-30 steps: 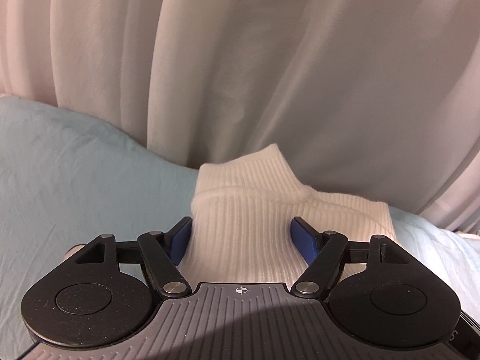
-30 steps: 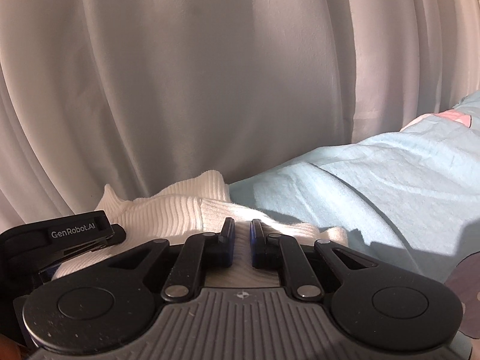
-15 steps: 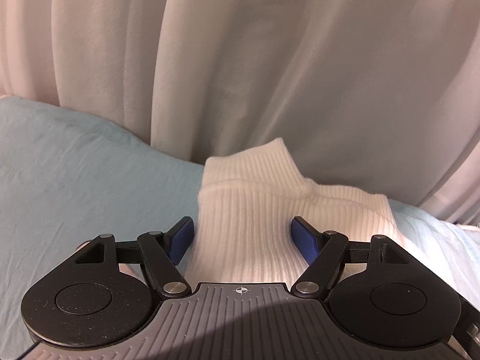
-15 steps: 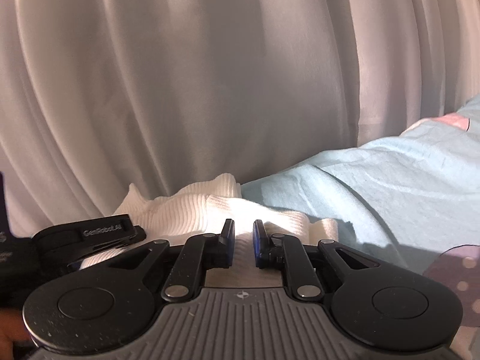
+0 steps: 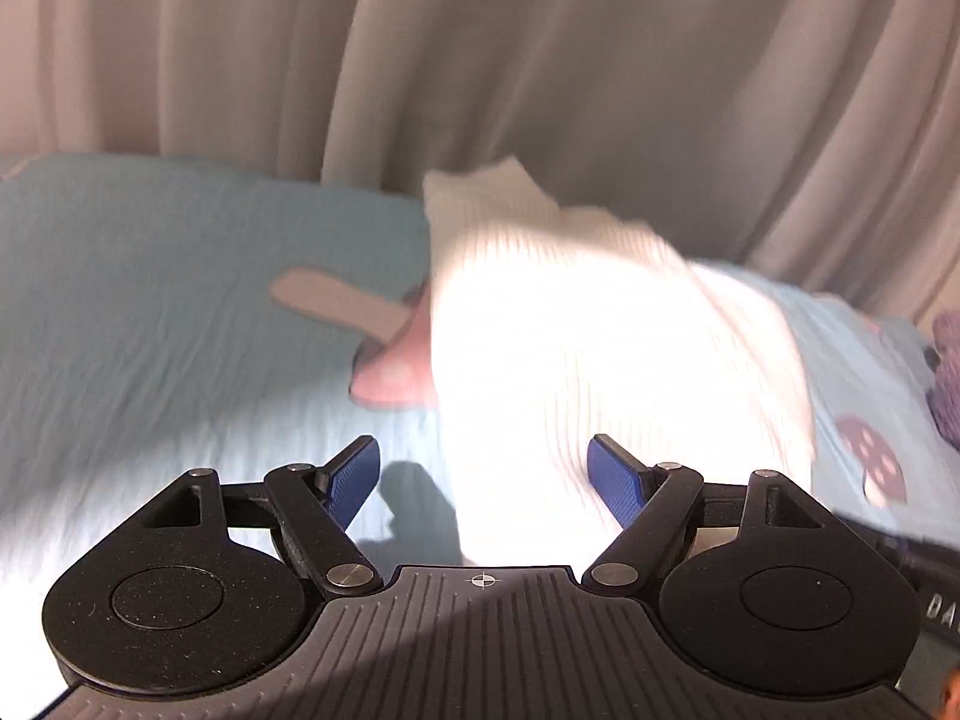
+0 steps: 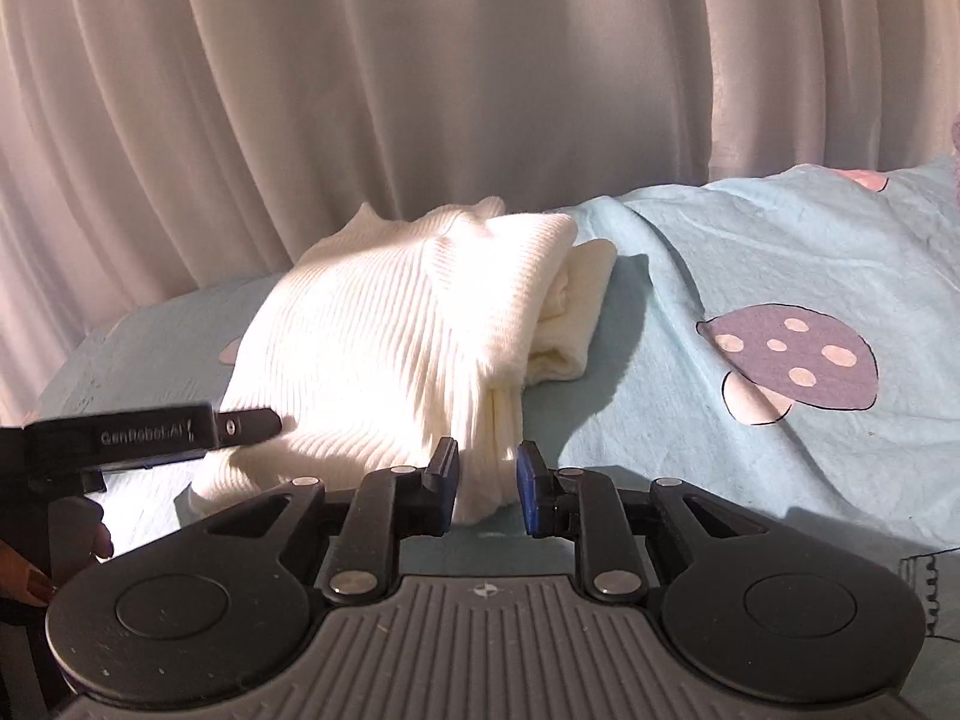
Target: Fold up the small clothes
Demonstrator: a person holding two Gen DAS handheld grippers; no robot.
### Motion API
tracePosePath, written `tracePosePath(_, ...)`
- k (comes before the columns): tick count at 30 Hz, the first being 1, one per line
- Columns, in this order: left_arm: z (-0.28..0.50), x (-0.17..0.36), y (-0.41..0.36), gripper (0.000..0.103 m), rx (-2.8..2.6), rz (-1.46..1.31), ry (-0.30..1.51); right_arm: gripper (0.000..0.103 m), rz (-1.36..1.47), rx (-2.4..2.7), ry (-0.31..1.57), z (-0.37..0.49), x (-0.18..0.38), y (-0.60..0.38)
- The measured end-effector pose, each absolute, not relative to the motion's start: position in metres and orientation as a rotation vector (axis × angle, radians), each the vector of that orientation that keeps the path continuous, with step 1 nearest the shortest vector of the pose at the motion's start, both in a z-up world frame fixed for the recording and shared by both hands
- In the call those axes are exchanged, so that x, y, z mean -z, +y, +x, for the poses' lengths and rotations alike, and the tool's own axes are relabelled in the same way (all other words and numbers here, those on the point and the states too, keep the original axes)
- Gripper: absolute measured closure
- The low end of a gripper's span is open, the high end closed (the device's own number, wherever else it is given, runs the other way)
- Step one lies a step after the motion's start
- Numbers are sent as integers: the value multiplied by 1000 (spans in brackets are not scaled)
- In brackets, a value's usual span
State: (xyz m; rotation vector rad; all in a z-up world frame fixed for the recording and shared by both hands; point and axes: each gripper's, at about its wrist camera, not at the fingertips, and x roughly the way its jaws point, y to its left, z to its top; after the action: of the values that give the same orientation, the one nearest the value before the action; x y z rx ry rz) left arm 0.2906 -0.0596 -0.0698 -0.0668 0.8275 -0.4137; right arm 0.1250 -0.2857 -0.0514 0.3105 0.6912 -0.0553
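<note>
Your right gripper point(image 6: 487, 489) is opening, pads clear of the white knit top's point(image 6: 384, 336) near edge between them; left gripper point(image 5: 483, 480) is spread wide, holding nothing. Top lies folded on the blue sheet point(image 6: 750, 252) by the curtain point(image 6: 420, 72). Fold looks done; maybe squaring up left.

The folded sweater point(image 6: 396, 336) lies on the bedsheet point(image 6: 780, 240), just before the curtain point(image 6: 420, 72). A mushroom print point(image 6: 792, 360) lies right of it.
</note>
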Motion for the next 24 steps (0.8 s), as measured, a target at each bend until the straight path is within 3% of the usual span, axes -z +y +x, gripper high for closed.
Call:
tracePosePath(2,278,68,-51,21,479,-22,838,69,341,39,735,126,50,-297)
tracePosePath(6,295,58,-23,22,610,-142,970,63,584,8,763,132,53,-337)
tracePosePath(8,313,55,-8,22,607,-279,960,49,789,-38,744,141,61,-365)
tracePosePath(11,350,57,0,22,594,-410,963,48,962,-17,729,170,75,-397)
tracePosePath(16,401,79,-19,24,632,-545,1075,48,1015,-8,767,217,87,-418)
tracePosePath(24,422,92,-29,28,667,-648,1077,46,1083,-167,786,264,102,-408)
